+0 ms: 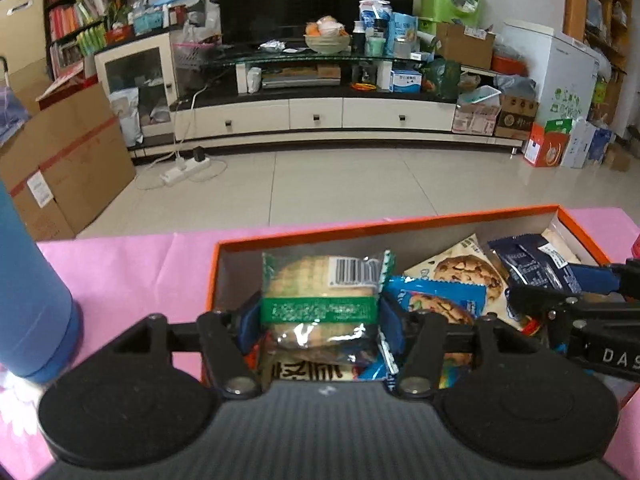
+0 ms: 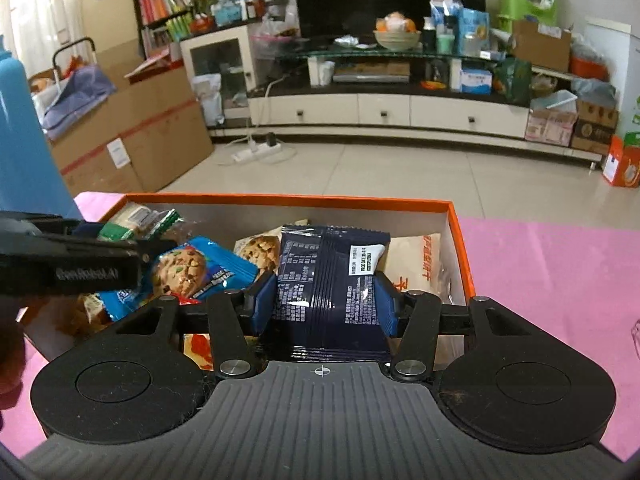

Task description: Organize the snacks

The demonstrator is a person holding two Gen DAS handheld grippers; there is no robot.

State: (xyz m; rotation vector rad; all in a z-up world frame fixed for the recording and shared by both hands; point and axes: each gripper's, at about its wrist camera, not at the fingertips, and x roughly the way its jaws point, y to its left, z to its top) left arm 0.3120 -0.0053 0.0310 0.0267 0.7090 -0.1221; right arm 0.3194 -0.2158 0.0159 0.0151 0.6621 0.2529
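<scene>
An orange box (image 1: 360,229) on the pink table holds several snack packets. My left gripper (image 1: 320,320) is shut on a clear green-banded biscuit packet (image 1: 320,280) over the box's left part. My right gripper (image 2: 324,304) is shut on a dark navy snack packet (image 2: 328,268) over the box's (image 2: 460,248) right part. Blue cookie packets (image 1: 436,300) (image 2: 192,268) and a cream cookie packet (image 1: 460,268) lie between them. The right gripper shows in the left wrist view (image 1: 576,284). The left gripper shows in the right wrist view at the left edge (image 2: 80,264).
A blue bottle (image 1: 28,280) stands on the pink tablecloth (image 1: 132,264) left of the box. The table's far edge lies just behind the box. Beyond are a tiled floor, cardboard boxes (image 1: 68,160) and a TV cabinet (image 1: 320,112).
</scene>
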